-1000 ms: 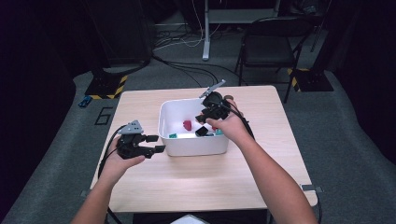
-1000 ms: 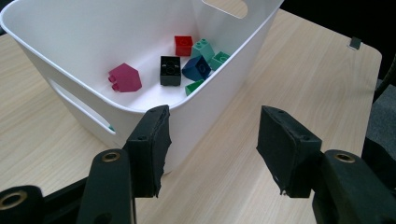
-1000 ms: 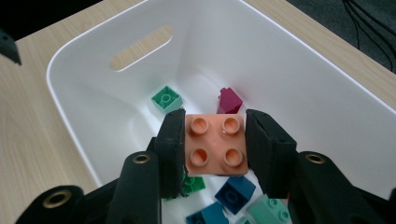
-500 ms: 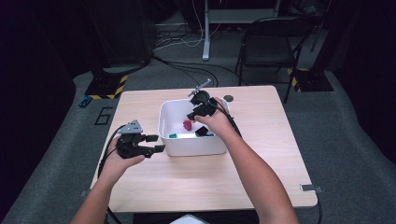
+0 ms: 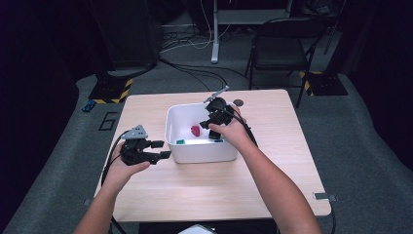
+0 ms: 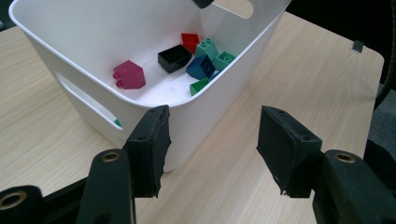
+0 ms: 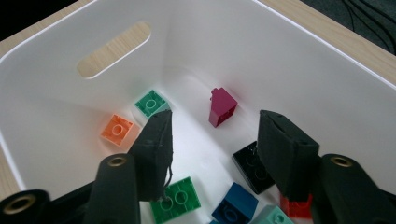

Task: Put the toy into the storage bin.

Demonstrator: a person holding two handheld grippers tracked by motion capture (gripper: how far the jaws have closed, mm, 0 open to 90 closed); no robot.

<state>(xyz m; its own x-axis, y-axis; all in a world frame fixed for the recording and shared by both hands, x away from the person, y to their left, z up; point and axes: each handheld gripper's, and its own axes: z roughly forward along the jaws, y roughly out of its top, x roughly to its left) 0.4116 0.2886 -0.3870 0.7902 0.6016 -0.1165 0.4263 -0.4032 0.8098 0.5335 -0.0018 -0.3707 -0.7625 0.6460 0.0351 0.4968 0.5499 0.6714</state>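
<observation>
Hovering over the white bin [image 5: 202,152], your right gripper [image 5: 210,123] points down into it with its jaws apart; they have just been opening, and nothing is between the pads. In the right gripper view a magenta block [image 7: 222,107] lies on the bin floor just beyond the jaws, with an orange block [image 7: 117,130] and a green block [image 7: 151,103] near the slotted wall, and a black block [image 7: 252,165], a blue block [image 7: 236,204] and a larger green block [image 7: 177,198] close under the jaws. Your left gripper [image 5: 159,149] sits just beside the bin's left wall, above the table [image 5: 272,185], jaws wide apart and holding nothing; the bin's near corner stands just beyond them.
</observation>
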